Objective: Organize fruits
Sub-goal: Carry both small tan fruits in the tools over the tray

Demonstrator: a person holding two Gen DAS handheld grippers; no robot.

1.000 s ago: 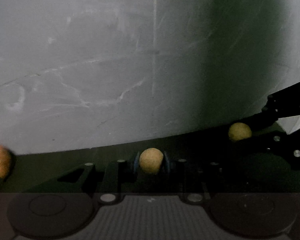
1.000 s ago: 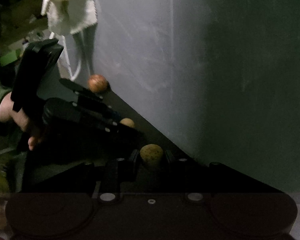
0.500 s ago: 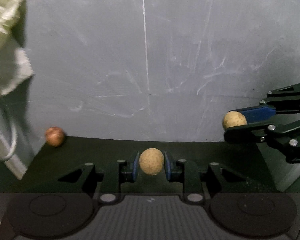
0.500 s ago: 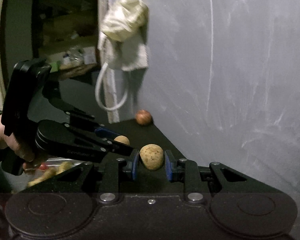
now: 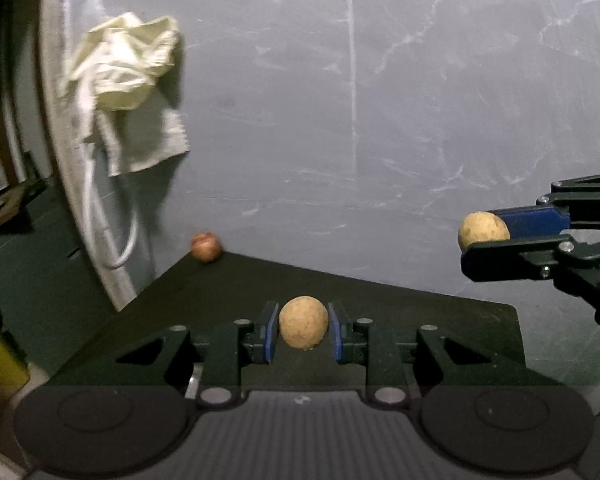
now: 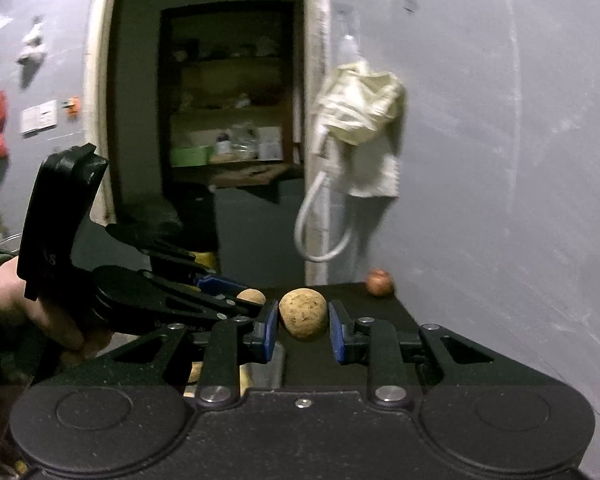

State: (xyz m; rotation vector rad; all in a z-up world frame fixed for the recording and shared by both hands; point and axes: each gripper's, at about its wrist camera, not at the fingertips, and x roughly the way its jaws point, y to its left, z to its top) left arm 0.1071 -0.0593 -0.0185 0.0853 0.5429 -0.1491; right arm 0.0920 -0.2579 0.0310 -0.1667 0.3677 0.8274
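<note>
Currently, step in hand: transport; each gripper carries one fruit above the dark surface, judged to be mid-carry toward wherever the fruits are being grouped.
Left gripper (image 5: 303, 327): blue-padded jaws nearly closed, pinching a round tan rough-skinned fruit (image 5: 303, 327) clear of the surface.
Right gripper (image 6: 303, 320): likewise nearly closed, clamped on a second round tan speckled fruit (image 6: 302, 313); in the left wrist view it enters from the right edge, fruit at its tips.
Third fruit: a small reddish-brown round fruit (image 5: 206, 246) sits at the far corner of the surface, touching or just beside the wall (cannot tell which).
Relative position: the two grippers are near each other, left one lower-left in the right wrist view, gripped by a person's hand (image 6: 28, 312) in a green sleeve.
Next move, judgement: needs a destination; none is plainly visible here, so the carry must go on until a container or group spot comes into view, then lower and release gently, since round fruit will roll.
Risk: a rolling fruit on the flat top could reach an edge.
Surface: dark matte black tabletop (image 5: 440, 320), bare apart from the reddish fruit.
Room: scuffed grey wall (image 5: 380, 120); a crumpled cream cloth (image 5: 124, 68) hanging with a white looped cord; an open doorway with cluttered shelves (image 6: 228, 128) beyond; dim light.
</note>
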